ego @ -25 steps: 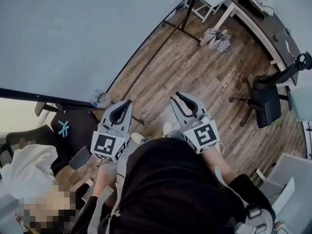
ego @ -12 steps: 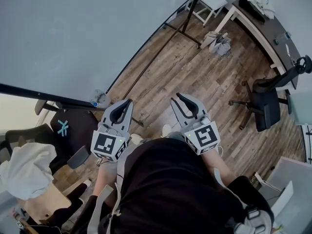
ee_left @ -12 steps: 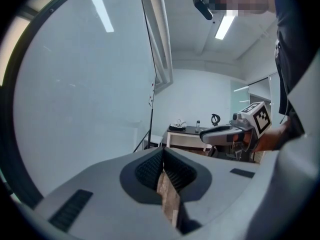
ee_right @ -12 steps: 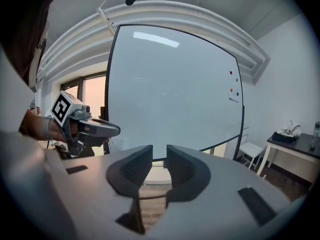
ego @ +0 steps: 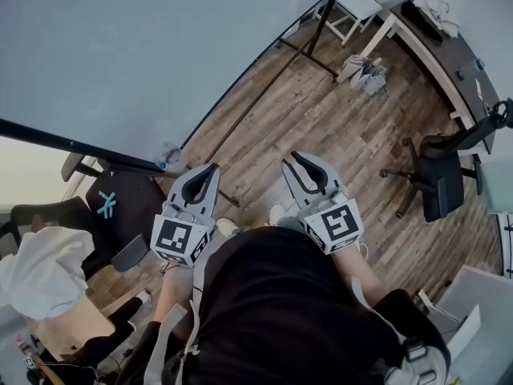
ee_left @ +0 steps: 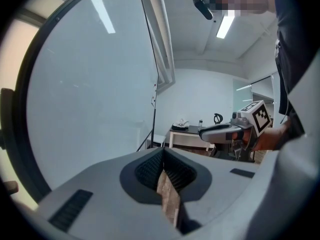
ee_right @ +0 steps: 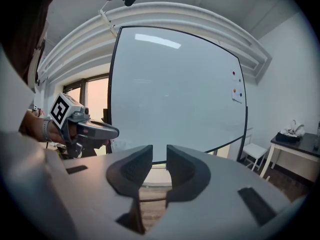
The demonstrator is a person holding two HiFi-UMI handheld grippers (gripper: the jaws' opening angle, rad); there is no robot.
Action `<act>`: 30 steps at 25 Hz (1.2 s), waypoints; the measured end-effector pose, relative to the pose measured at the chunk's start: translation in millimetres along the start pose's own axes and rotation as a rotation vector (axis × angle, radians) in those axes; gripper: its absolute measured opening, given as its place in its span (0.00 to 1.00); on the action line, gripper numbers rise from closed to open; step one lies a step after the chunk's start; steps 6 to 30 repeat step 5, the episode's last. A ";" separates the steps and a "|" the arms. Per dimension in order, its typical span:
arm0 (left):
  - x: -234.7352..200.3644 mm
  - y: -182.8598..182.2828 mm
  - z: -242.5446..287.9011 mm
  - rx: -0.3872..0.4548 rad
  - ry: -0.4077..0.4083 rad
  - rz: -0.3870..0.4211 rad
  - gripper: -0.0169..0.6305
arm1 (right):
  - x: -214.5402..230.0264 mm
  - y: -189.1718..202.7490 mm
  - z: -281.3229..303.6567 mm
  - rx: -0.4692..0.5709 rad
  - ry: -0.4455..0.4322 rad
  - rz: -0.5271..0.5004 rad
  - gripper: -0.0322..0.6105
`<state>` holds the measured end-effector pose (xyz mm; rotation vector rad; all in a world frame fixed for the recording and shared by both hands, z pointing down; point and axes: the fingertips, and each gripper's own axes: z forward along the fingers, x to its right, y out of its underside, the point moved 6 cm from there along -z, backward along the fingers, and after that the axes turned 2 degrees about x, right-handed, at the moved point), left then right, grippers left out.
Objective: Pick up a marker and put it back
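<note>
Two grippers are being held out side by side at waist height over a wooden floor (ego: 321, 119), well apart from each other and both aimed toward a large whiteboard (ego: 120, 54) that is filling the upper left of the head view. The left gripper (ego: 212, 168) is being kept closed: in the left gripper view its tips are being pressed together, with nothing held between them and only a sliver of floor showing lower down. The right gripper (ego: 296, 156) is being held slightly apart, a narrow gap being shown between its pads in the right gripper view, with nothing in it. The marker cannot be made out in any view; only a few small coloured dots (ee_right: 233, 73) are being shown near the board's right edge.

Black stand bars (ego: 309, 54) are being run across the floor beyond the right gripper, and the board's lower edge is being followed by a long dark rail. A clear bottle with a blue cap (ego: 168, 159) is lying at the foot of the board, just beyond the left gripper. To the left, a black chair with a blue mark (ego: 112, 207) is being crowded by another seat draped in white cloth (ego: 40, 267). Farther off are a white stool (ego: 353, 2), a small pale heap (ego: 365, 72), a dark desk (ego: 449, 42) and a black office chair (ego: 441, 179). The lower middle is being covered by the person's dark top (ego: 280, 311).
</note>
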<state>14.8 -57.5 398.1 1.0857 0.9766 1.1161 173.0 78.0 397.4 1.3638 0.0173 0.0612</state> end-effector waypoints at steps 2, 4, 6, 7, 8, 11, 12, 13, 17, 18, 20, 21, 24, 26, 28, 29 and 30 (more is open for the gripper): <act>0.1 0.5 -1.5 -0.002 -0.004 0.002 0.04 | -0.5 0.4 0.2 0.003 -0.003 0.001 0.18; 0.3 1.0 -2.9 -0.002 -0.006 0.003 0.04 | -0.8 -0.5 0.3 0.005 -0.001 0.001 0.18; 0.4 1.2 -3.7 -0.002 -0.007 0.004 0.04 | -1.0 -1.1 0.3 0.006 0.001 0.001 0.18; 0.4 1.2 -3.7 -0.002 -0.007 0.004 0.04 | -1.0 -1.1 0.3 0.006 0.001 0.001 0.18; 0.4 1.2 -3.7 -0.002 -0.007 0.004 0.04 | -1.0 -1.1 0.3 0.006 0.001 0.001 0.18; 0.4 1.2 -3.7 -0.002 -0.007 0.004 0.04 | -1.0 -1.1 0.3 0.006 0.001 0.001 0.18; 0.4 1.2 -3.7 -0.002 -0.007 0.004 0.04 | -1.0 -1.1 0.3 0.006 0.001 0.001 0.18; 0.4 1.2 -3.7 -0.002 -0.007 0.004 0.04 | -1.0 -1.1 0.3 0.006 0.001 0.001 0.18; 0.4 1.2 -3.7 -0.002 -0.007 0.004 0.04 | -1.0 -1.1 0.3 0.006 0.001 0.001 0.18; 0.4 1.2 -3.7 -0.002 -0.007 0.004 0.04 | -1.0 -1.1 0.3 0.006 0.001 0.001 0.18; 0.4 1.2 -3.7 -0.002 -0.007 0.004 0.04 | -1.0 -1.1 0.3 0.006 0.001 0.001 0.18; 0.4 1.2 -3.7 -0.002 -0.007 0.004 0.04 | -1.0 -1.1 0.3 0.006 0.001 0.001 0.18; 0.4 1.2 -3.7 -0.002 -0.007 0.004 0.04 | -1.0 -1.1 0.3 0.006 0.001 0.001 0.18; 0.4 1.2 -3.7 -0.002 -0.007 0.004 0.04 | -1.0 -1.1 0.3 0.006 0.001 0.001 0.18; 0.4 1.2 -3.7 -0.002 -0.007 0.004 0.04 | -1.0 -1.1 0.3 0.006 0.001 0.001 0.18; 0.4 1.2 -3.7 -0.002 -0.007 0.004 0.04 | -1.0 -1.1 0.3 0.006 0.001 0.001 0.18; 0.4 1.2 -3.7 -0.002 -0.007 0.004 0.04 | -1.0 -1.1 0.3 0.006 0.001 0.001 0.18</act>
